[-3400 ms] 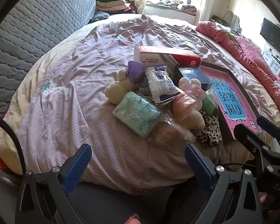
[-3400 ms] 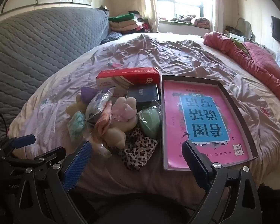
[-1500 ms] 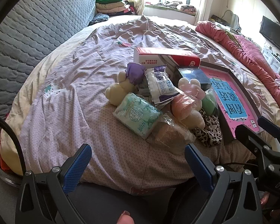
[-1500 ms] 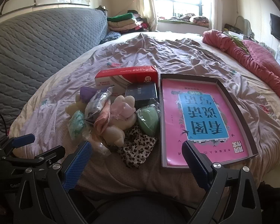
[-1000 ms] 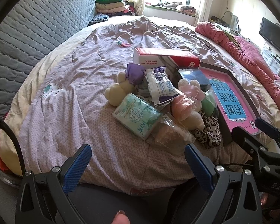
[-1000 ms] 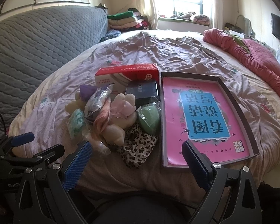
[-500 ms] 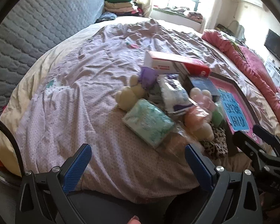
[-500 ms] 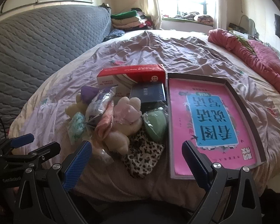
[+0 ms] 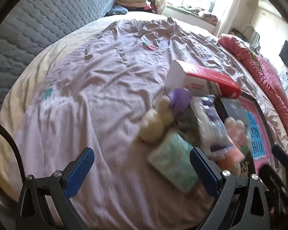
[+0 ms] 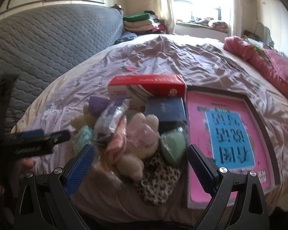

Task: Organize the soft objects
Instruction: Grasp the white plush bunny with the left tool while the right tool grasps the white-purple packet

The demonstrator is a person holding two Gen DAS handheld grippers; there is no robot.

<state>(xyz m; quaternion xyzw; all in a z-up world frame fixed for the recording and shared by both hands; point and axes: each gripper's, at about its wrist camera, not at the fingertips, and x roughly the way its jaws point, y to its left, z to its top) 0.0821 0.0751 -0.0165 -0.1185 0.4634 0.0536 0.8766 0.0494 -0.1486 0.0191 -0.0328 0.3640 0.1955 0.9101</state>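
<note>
A pile of soft things lies on the bed: a cream plush toy (image 9: 153,125) with a purple part (image 9: 179,99), a mint tissue pack (image 9: 172,163), a purple-printed packet (image 10: 110,116), a pink-and-cream plush (image 10: 142,132), a green pouch (image 10: 171,144) and a leopard-print cloth (image 10: 157,182). My left gripper (image 9: 142,170) hangs open over the sheet just left of the tissue pack. Before the pile, nothing sits between the fingers of my open right gripper (image 10: 141,164). The left gripper (image 10: 34,141) also shows at the left edge of the right wrist view.
A red-and-white box (image 10: 147,86) and a dark blue box (image 10: 166,108) lie behind the pile. To its right sits a shallow dark tray (image 10: 263,126) holding a pink book. A pink quilt (image 9: 266,76) runs along the bed's right side; a grey headboard (image 10: 48,38) stands left.
Both grippers have moved forward toward the pile, which looks larger now. The left wrist view has swung left, so the pile sits further right. Both stay open.
</note>
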